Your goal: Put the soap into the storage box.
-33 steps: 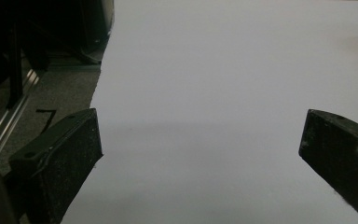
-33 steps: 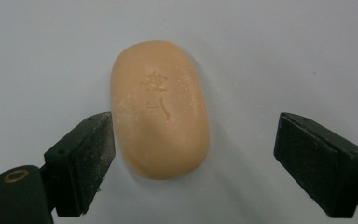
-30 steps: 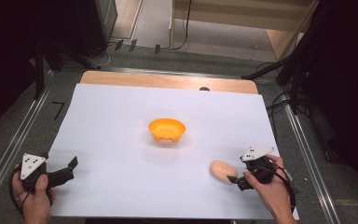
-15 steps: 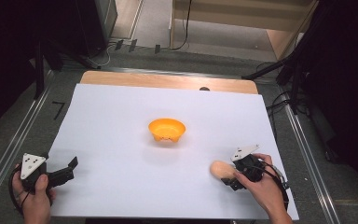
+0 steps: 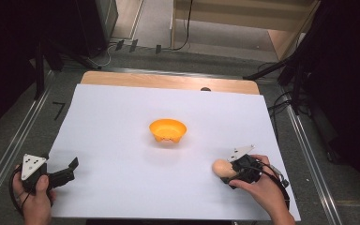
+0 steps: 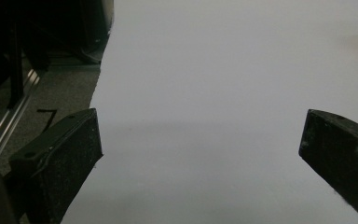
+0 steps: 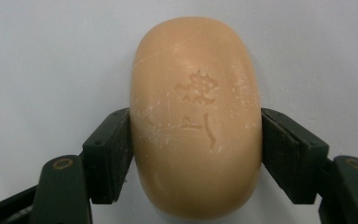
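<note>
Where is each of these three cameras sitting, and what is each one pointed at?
High view: above the person's side, looking forward and down on the white-covered table; both hands and an orange plastic bowl show.
Left gripper view: rides the left tongs, looking between open black jaws over bare white surface.
Right gripper view: rides the right tongs, whose jaws have just closed on the oval peach soap bar.
Shared: the soap bar also shows in the high view.
</note>
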Available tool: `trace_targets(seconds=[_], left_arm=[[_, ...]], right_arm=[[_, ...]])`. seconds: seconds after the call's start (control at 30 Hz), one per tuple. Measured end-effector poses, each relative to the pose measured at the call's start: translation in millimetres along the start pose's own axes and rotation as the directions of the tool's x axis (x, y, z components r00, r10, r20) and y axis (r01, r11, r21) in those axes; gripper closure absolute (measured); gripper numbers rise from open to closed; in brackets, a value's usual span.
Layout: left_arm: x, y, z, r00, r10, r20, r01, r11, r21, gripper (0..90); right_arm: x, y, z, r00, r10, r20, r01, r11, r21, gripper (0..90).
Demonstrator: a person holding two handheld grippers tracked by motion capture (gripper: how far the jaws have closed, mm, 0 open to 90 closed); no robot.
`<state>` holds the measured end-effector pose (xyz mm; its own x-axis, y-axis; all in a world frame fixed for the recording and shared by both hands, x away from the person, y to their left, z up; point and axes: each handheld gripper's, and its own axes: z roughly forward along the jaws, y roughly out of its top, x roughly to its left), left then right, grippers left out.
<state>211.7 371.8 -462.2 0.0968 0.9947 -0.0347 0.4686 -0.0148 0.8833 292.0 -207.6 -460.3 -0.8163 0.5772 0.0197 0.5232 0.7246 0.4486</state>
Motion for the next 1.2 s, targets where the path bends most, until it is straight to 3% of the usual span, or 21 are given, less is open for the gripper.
trace_targets(seconds=[0.23, 0.43, 0.53, 0.67, 1.2], left_arm=[[0.0, 0.0, 0.3, 1.0, -0.001, -0.001, 0.001, 1.0, -0.001, 0.0], [0.3, 0.1, 0.1, 1.0, -0.002, -0.002, 0.002, 1.0, 0.0, 0.0], [0.5, 0.1, 0.2, 1.0, -0.005, 0.0, 0.005, 1.0, 0.001, 0.0], [0.7, 0.3, 0.9, 1.0, -0.007, 0.004, 0.007, 1.0, 0.007, 0.0], [1.0, 0.4, 1.0, 1.0, -0.007, 0.006, 0.007, 1.0, 0.007, 0.0]], right_arm=[[-2.9, 6.4, 2.2, 0.9996, -0.016, -0.024, 0.016, 1.0, 0.019, 32.5], [-2.1, 7.5, 2.8, 0.9996, -0.024, -0.016, 0.024, 0.999, 0.024, 32.9], [0.2, 6.7, 2.4, 0.9998, -0.022, -0.004, 0.022, 1.0, 0.022, 32.8], [-0.6, 9.9, 3.0, 0.9999, 0.015, -0.008, -0.015, 0.999, 0.042, 32.8], [-2.7, 10.9, 1.6, 0.9998, 0.001, -0.021, 0.0, 0.999, 0.033, 33.7]])
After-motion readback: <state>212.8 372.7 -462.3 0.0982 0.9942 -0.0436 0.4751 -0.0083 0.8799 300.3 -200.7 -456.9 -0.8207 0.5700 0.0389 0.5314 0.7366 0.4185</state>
